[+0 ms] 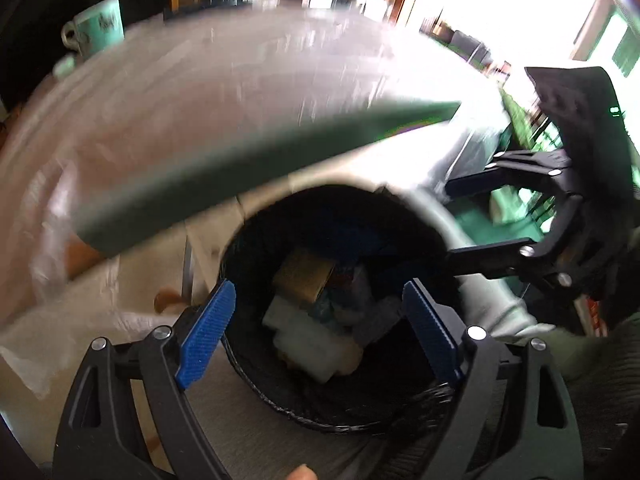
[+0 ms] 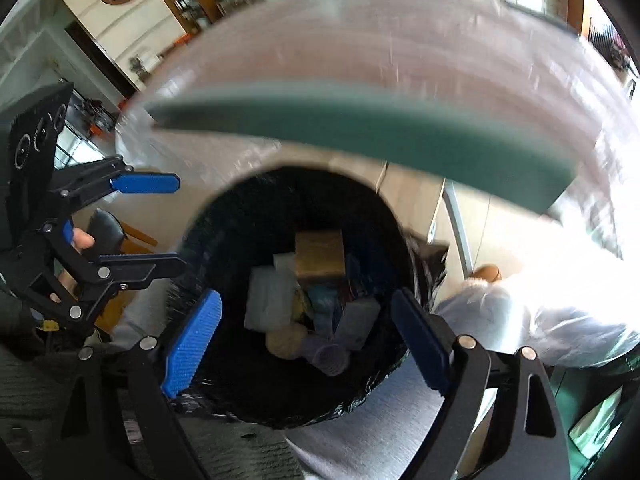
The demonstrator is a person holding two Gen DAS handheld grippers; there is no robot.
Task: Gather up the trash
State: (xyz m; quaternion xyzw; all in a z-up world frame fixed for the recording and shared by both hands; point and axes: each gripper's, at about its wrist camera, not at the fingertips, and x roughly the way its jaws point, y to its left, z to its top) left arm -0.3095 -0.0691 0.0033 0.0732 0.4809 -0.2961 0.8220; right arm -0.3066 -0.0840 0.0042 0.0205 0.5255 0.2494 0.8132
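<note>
Below the table edge [image 1: 248, 172] stands the bin [image 1: 256, 408], black-lined, with a brown box [image 1: 304, 278], white wads [image 2: 268, 300] and a cup [image 2: 330, 356] lying inside. Both grippers hang over its mouth, the left gripper [image 1: 316, 332] and the right gripper [image 2: 304, 336], each with jaws apart and holding nothing. A teal mug [image 1: 100, 26] sits at the table's far edge.

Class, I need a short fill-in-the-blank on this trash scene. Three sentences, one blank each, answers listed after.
1. Both grippers hang over the open ____, lined with a black bag.
2. The left gripper and right gripper each have their jaws ____.
3. A mug stands on the ____.

Answers: bin; open; table
</note>
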